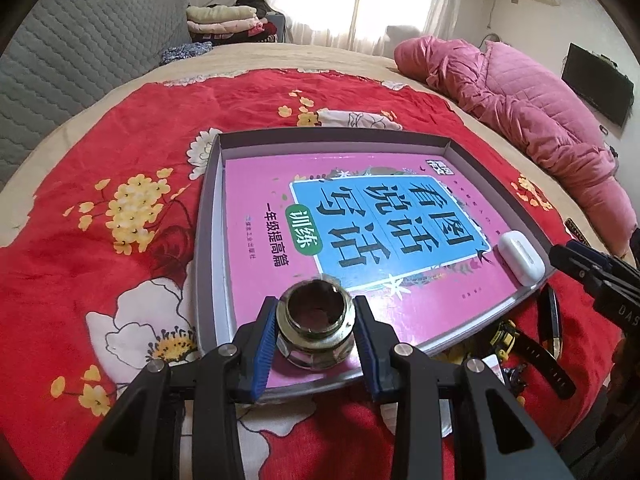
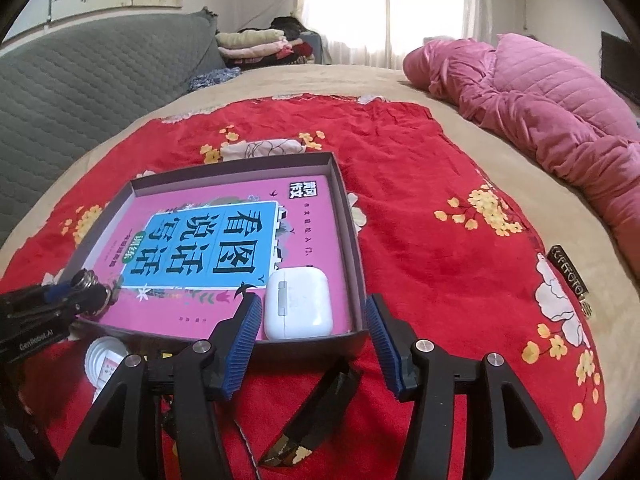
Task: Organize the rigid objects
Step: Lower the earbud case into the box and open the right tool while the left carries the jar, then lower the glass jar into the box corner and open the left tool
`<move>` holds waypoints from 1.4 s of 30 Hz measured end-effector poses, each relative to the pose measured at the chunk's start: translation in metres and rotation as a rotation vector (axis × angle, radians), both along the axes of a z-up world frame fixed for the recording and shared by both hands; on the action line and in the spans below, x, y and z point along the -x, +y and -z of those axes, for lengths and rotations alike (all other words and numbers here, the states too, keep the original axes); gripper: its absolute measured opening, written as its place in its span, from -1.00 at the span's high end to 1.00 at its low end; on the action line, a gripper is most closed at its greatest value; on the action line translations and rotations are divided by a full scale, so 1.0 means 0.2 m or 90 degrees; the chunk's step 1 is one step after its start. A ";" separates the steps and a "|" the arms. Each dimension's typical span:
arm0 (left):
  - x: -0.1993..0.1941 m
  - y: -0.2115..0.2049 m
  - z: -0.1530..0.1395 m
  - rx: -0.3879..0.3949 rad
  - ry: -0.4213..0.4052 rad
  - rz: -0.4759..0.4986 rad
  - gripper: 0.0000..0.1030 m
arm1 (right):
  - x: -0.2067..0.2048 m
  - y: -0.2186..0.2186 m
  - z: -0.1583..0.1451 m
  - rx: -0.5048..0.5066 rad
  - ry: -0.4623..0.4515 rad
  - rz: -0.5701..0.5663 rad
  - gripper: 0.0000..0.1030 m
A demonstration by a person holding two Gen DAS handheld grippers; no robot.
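A grey shallow tray lies on a red floral cloth with a pink book flat inside it. My left gripper is shut on a threaded metal pipe fitting, held upright over the tray's near edge; the right wrist view shows this fitting at the far left. A white earbud case rests in the tray's near right corner. My right gripper stands open just in front of the case, its pads clear of it.
A black-strapped watch lies on the cloth in front of the tray. Beside it sit a small yellow toy and a white round lid. A pink quilted jacket lies at the far right.
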State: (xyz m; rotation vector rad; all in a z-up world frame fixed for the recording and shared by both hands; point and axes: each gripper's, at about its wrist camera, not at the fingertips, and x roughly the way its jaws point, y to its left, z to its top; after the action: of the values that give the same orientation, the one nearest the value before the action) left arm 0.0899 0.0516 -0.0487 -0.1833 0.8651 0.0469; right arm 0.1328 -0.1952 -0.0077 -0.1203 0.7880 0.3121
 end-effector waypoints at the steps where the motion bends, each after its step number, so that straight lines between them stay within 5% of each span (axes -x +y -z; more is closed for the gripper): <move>1: 0.00 0.00 0.00 0.004 0.001 -0.001 0.29 | 0.00 -0.01 0.00 -0.002 0.000 0.001 -0.09; 28: 0.10 0.04 -0.06 0.004 0.006 -0.019 0.28 | 0.09 -0.23 -0.06 -0.021 -0.002 0.045 -0.21; 42: 0.16 0.05 -0.13 0.000 -0.002 -0.022 0.22 | 0.17 -0.12 -0.09 -0.001 -0.021 -0.006 -0.22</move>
State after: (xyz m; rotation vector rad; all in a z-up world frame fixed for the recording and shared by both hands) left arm 0.0580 0.0611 -0.0232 -0.1977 0.8584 0.0782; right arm 0.0989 -0.2185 0.0104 -0.1265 0.7552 0.3187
